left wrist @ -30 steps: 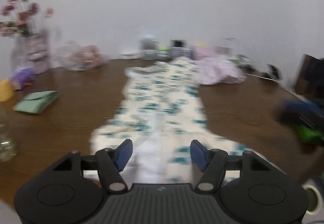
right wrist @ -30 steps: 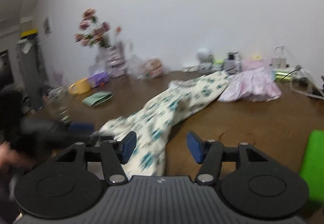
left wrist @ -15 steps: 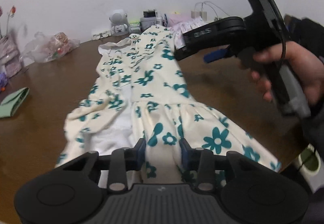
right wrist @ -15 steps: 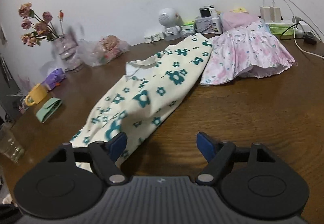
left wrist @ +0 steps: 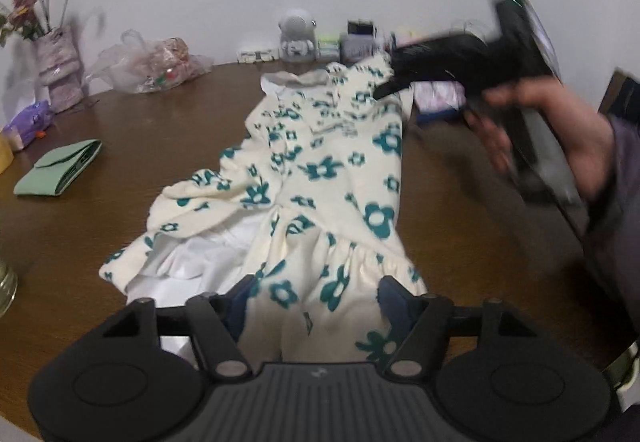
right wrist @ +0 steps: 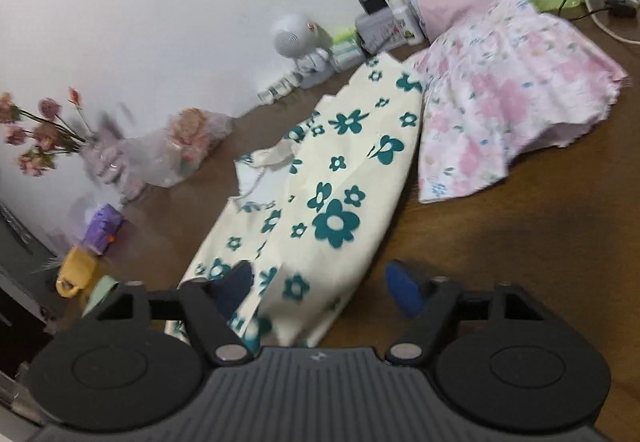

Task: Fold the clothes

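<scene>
While the cream floral dress (left wrist: 320,178) lies lengthwise on the brown table (left wrist: 152,130), with its hem at your near edge and its collar far off by the wall, you are at the gripping step of a fold — no lengthwise-to-short fold is made yet, as I judge it. Your left gripper (left wrist: 316,306) has the gathered hem between its 2 blue pads, and the jaws are opening; the pads stand apart from the cloth, so nothing is pinched. Your right gripper (right wrist: 320,284) is closing over the dress's right edge further up, cloth lying between the jaws, yet they are visibly apart with no pinch.

Next you need both grippers clamped on fabric — hem and side — before lifting, and you must keep clear of the pink dress (right wrist: 500,90) lying just beside the cream one.

Hard to read: both views are blurred by motion. In the left view your right hand (left wrist: 552,130) and its tool cover the dress's far shoulder. The white lining (left wrist: 208,254) spills out on the left, and how many layers lie there I cannot tell.
</scene>
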`<state>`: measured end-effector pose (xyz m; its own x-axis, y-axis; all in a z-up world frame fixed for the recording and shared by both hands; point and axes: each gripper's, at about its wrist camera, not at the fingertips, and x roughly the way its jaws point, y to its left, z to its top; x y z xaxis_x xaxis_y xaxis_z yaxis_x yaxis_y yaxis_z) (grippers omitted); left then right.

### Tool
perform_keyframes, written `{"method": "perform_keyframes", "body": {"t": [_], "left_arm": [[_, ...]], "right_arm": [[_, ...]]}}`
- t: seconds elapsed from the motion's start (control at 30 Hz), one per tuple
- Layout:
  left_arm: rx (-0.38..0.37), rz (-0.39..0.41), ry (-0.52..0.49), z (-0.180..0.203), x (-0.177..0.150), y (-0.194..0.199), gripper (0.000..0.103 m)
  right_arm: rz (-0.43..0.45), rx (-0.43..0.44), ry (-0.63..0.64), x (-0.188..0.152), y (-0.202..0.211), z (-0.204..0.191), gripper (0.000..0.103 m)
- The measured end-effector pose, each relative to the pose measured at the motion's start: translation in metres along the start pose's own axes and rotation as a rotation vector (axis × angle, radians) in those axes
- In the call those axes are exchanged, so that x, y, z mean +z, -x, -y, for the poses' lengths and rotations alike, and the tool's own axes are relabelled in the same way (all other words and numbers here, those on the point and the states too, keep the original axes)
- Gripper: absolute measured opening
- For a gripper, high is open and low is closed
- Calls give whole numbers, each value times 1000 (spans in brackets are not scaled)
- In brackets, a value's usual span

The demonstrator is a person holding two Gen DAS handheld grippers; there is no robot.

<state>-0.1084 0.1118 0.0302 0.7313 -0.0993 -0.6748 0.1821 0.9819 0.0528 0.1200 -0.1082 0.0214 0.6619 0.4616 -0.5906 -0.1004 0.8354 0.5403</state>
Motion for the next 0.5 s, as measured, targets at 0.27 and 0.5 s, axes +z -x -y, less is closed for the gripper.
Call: {"method": "perform_keyframes", "body": {"t": [0.27, 0.5], "left_arm": [[110, -6, -83, -68, 16, -14, 46], [185, 22, -28, -92, 35, -9, 55]], "right_arm": [[92, -77, 45, -44, 82, 3, 0], [65, -34, 201, -118, 177, 3, 5]]}}
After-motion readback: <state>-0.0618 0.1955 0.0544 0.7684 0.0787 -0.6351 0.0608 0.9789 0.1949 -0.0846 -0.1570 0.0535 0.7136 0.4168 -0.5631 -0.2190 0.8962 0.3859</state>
